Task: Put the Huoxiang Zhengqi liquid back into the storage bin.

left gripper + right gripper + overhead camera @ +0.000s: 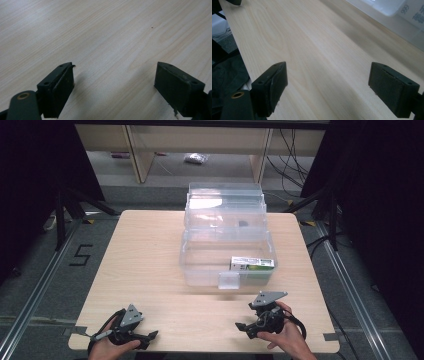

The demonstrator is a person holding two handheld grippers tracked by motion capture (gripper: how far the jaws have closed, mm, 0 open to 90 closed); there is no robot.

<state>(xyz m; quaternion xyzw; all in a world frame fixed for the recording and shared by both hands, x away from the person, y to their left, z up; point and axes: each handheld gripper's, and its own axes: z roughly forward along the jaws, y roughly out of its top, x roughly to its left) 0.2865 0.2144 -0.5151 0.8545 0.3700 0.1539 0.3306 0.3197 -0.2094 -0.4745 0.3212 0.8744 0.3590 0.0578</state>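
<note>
Grippers at rest, nothing in hand. At my left, the left gripper (pixel 150 336) lies near the table's (pixel 150 250) front edge, jaws spread wide over bare wood, holding nothing. At centre stands the clear bin (pixel 227 270), its lid swung up behind it, a green-and-white box (pixel 252 264) lying inside at the right end. At my right, the right gripper (pixel 242 329) sits just short of the bin, jaws equally wide and empty. I judge the work barely begun or just finished: box is in, lid not shut.
</note>
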